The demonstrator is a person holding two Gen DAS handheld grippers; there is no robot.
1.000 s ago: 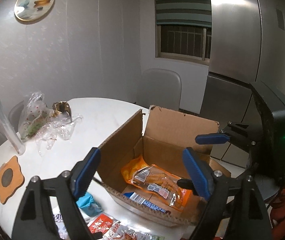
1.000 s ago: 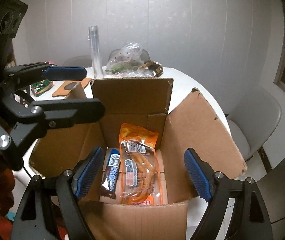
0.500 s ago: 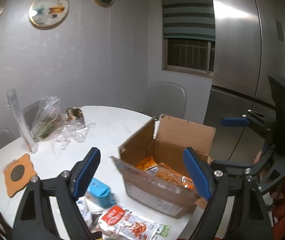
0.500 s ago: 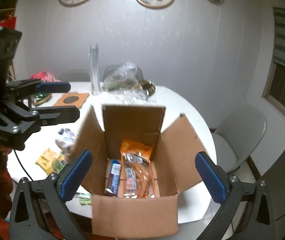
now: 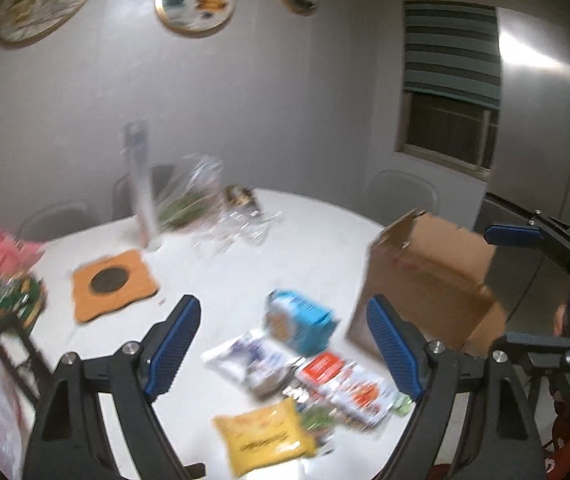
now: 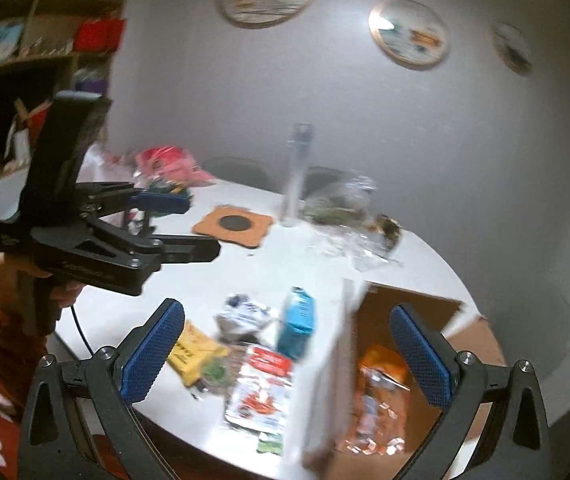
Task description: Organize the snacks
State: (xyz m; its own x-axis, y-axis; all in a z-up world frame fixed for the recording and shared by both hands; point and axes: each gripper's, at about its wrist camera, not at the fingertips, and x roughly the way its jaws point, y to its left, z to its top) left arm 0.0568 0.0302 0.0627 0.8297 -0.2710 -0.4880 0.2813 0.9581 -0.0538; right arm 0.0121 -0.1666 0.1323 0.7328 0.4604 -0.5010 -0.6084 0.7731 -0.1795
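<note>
Plainly, the main risk was a poor pick: the loose snacks lay overlapping in a heap on the white worktop (image 5: 309, 248), so fingers closing on one slick packet could have dragged or pinched a neighbour, and the crinkly film could have slipped out. The left gripper (image 5: 281, 350) hovered with fingers released and empty above the heap; the right gripper (image 6: 287, 354) was likewise spread and empty, over the box (image 6: 417, 312) edge. The box was corrugated card, flaps up, near the worktop's rim, where a knock might have tipped it; an orange packet (image 6: 381, 396) lay inside. Outside were a puffy yellow pack (image 5: 265, 436), a flat red-and-white pouch (image 5: 345, 384), a glossy white bag (image 5: 253, 360) and a stiff blue carton (image 5: 305, 320)
</note>
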